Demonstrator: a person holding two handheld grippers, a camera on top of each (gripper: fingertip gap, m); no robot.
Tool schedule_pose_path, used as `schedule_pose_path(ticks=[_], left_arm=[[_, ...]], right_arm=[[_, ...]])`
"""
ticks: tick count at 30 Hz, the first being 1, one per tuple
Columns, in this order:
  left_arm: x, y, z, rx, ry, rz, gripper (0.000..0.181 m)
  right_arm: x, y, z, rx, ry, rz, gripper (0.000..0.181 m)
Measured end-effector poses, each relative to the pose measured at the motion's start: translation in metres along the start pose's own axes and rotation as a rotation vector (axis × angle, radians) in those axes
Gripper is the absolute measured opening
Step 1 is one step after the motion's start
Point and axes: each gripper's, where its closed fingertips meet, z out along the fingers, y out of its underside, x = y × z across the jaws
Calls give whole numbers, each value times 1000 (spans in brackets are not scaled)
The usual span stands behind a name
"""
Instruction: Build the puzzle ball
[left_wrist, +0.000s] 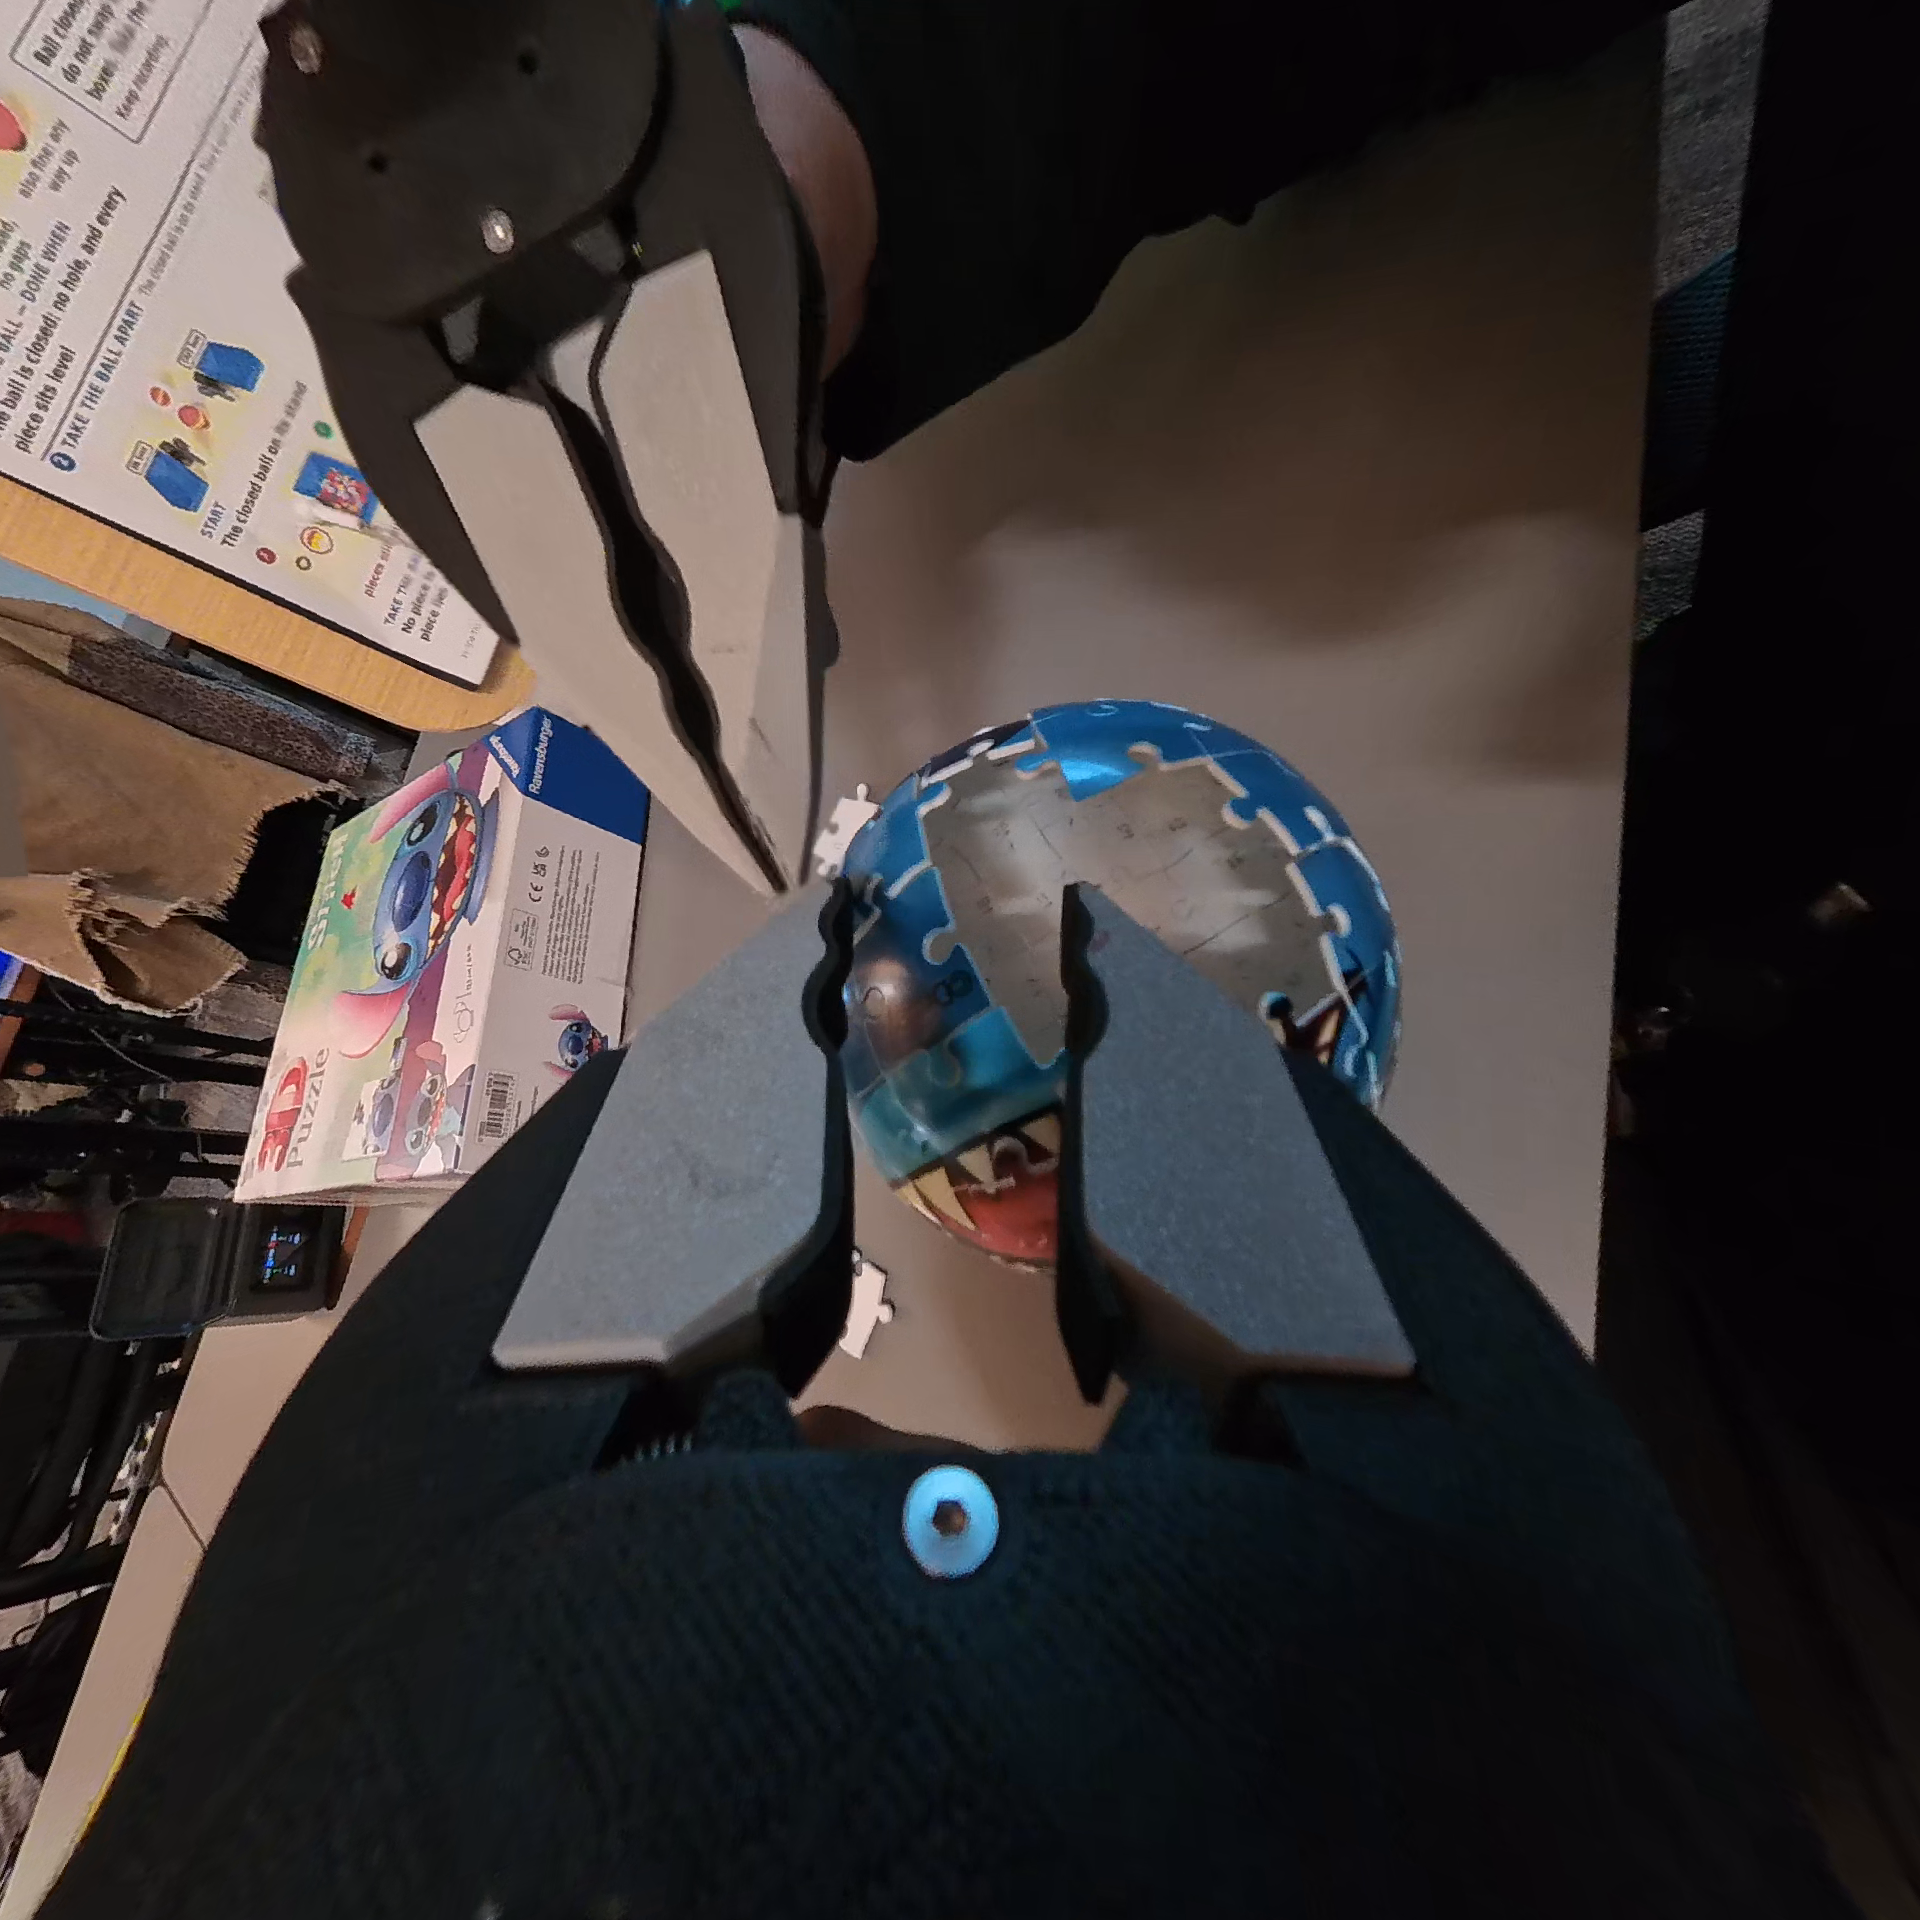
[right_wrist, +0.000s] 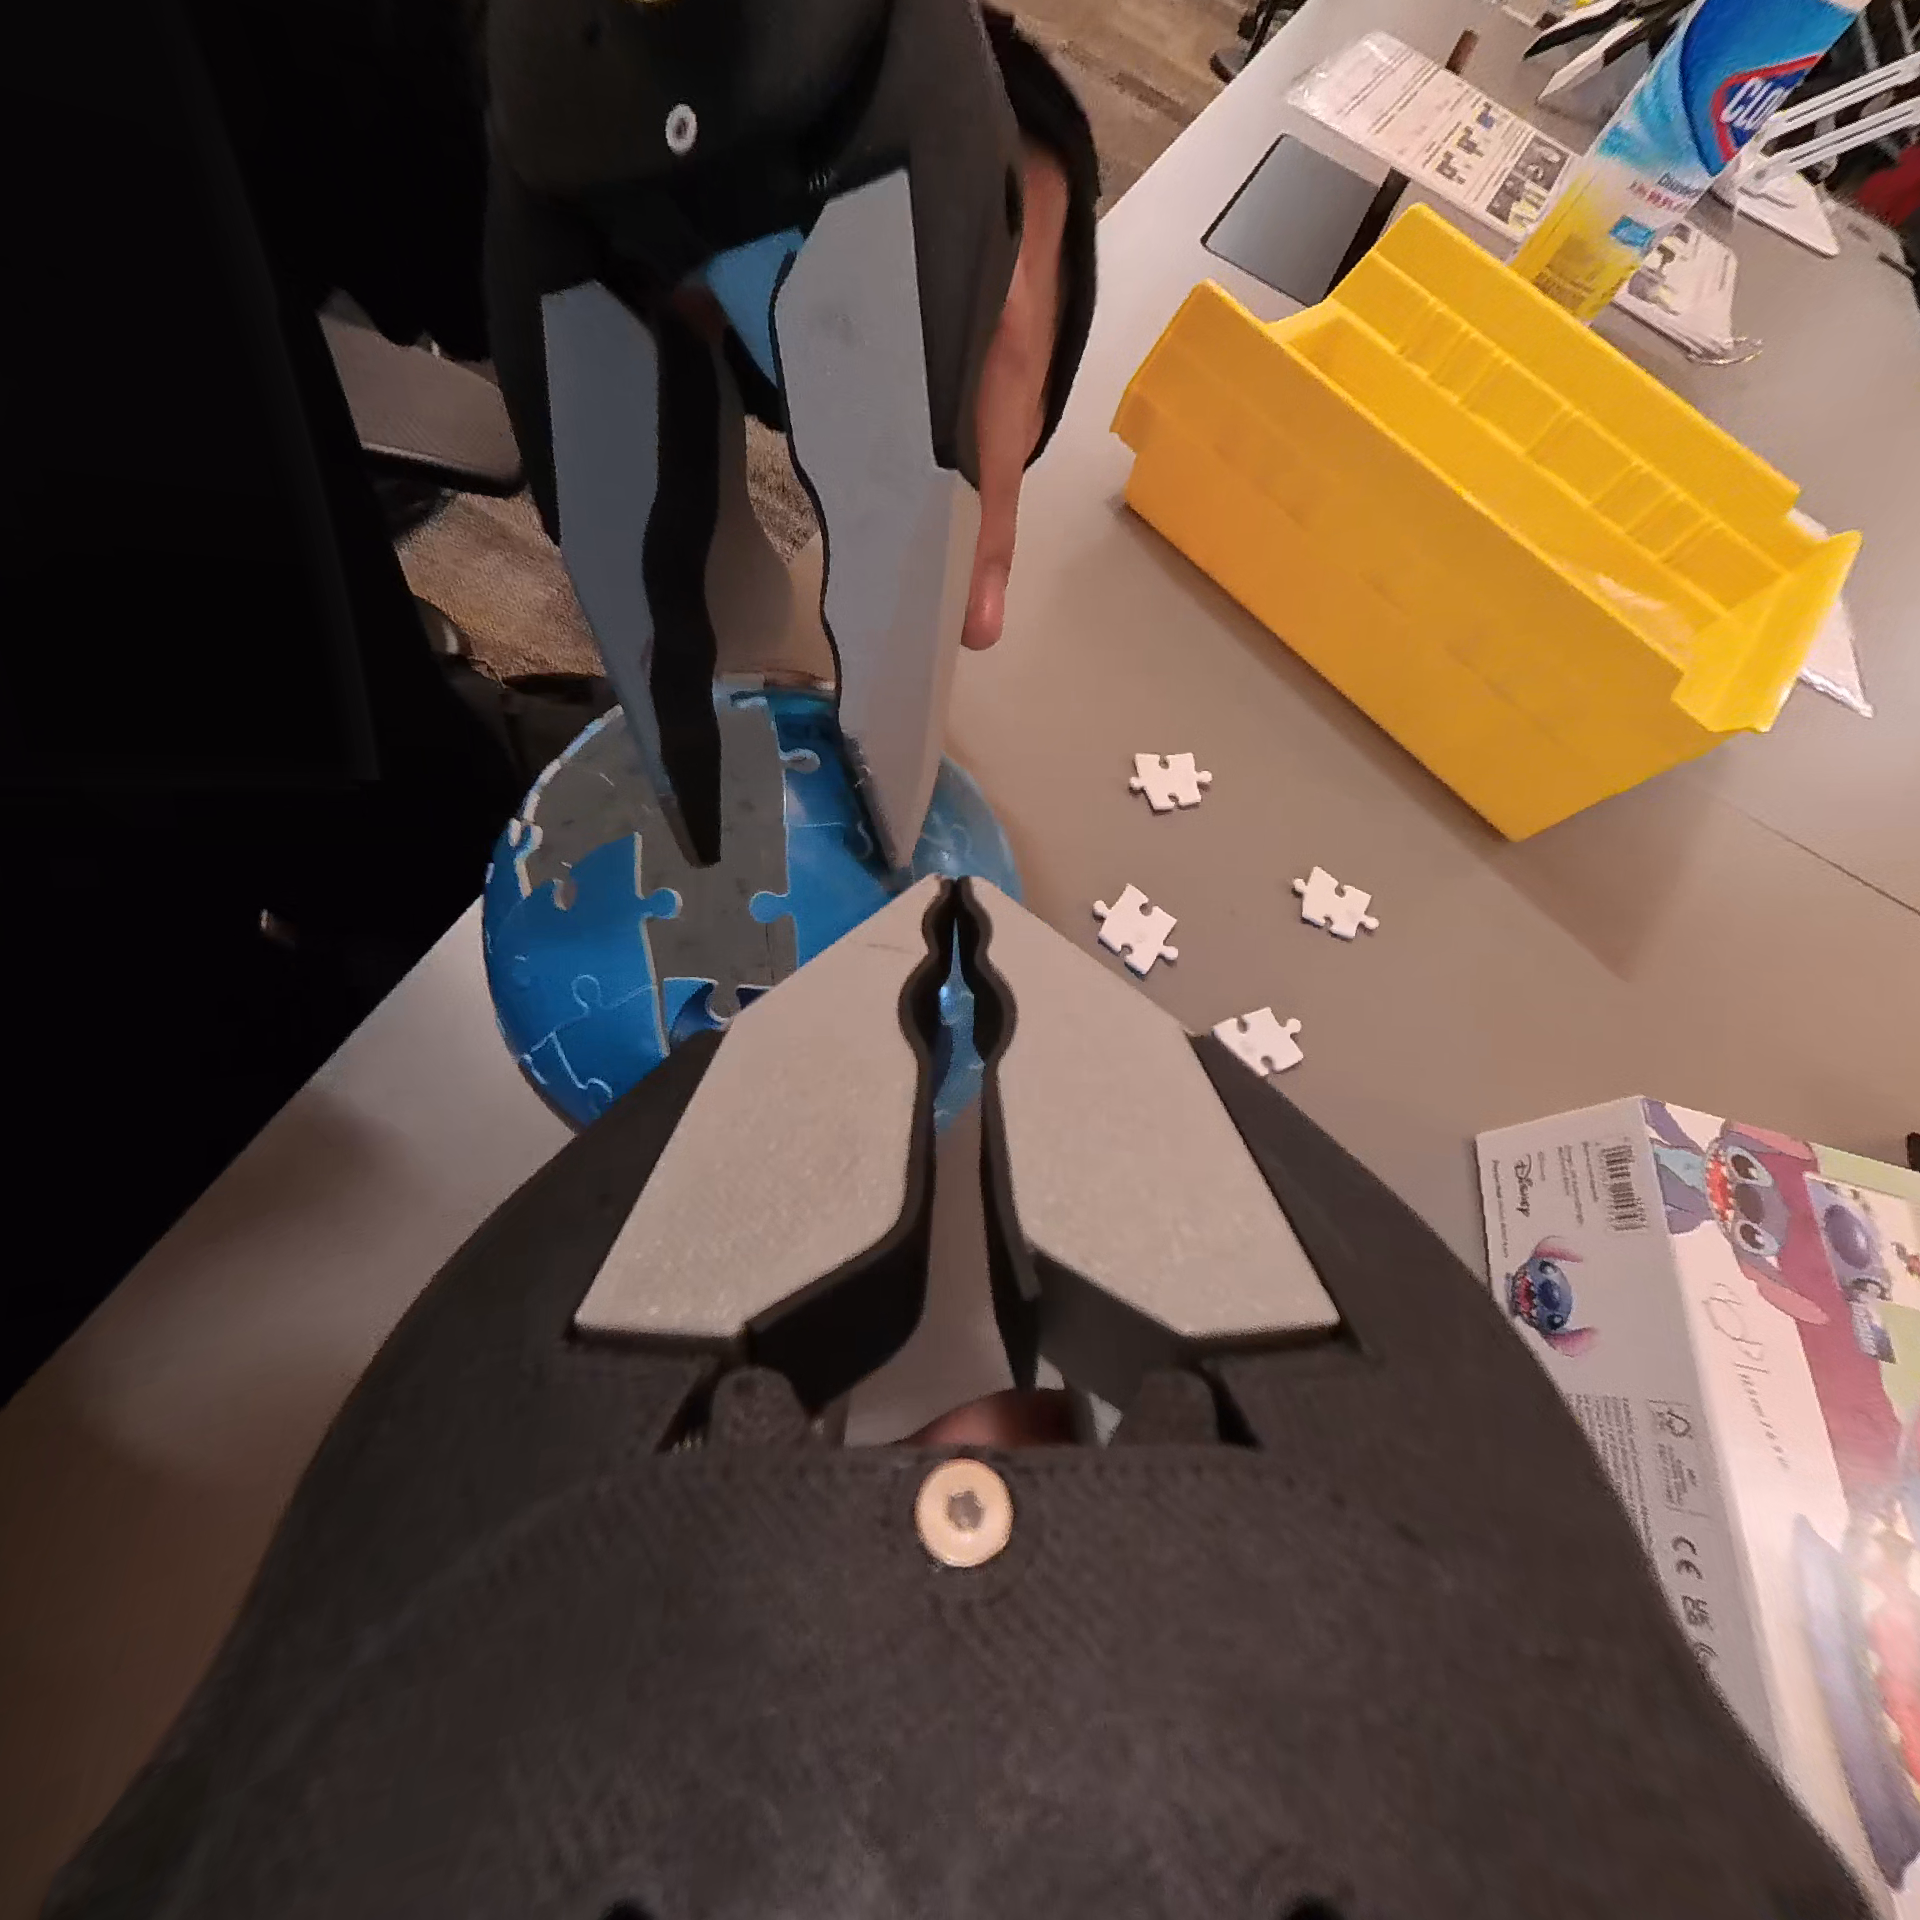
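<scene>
The blue puzzle ball (left_wrist: 1174, 748) rests on the grey table near its edge, with a large open hole showing its grey inside. My left gripper (left_wrist: 956, 899) is open and its tips are at the ball. One finger (left_wrist: 1081, 987) reaches over the hole and the other sits at the ball's outer left side. In the right wrist view the left gripper (right_wrist: 800, 847) comes down onto the ball (right_wrist: 582, 966). My right gripper (right_wrist: 956, 883) is shut beside the ball, with nothing visible between its tips. It also shows in the left wrist view (left_wrist: 795, 878).
Several white loose pieces (right_wrist: 1138, 925) lie face down right of the ball, one also under my left gripper (left_wrist: 868, 1309). The puzzle box (right_wrist: 1714, 1351) (left_wrist: 457, 956) lies on the table. A yellow bin (right_wrist: 1455, 540) stands beyond the pieces. An instruction sheet (left_wrist: 125, 312) lies far left.
</scene>
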Motion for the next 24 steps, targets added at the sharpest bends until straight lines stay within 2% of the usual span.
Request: schedule_pose_path(ticks=[6,12,16,18,21,24], left_arm=[[-1,2,-1,7,-5,-12,38],[-1,2,0,2,-1,-5,36],[-1,2,-1,-1,-3,-5,37],[-2,3,-1,0,-3,-8,37],[-2,3,0,-1,-3,-8,37],[-3,3,0,-5,-8,-5,37]], right_arm=[[-14,-26,-20,115,-26,-67,0],[-22,-9,1,-8,-21,-112,0],[-15,-17,-4,31,20,-111,0],[-17,-22,-6,64,-7,-84,0],[-17,-8,3,-10,4,-111,0],[-15,-13,-1,7,31,-130,0]])
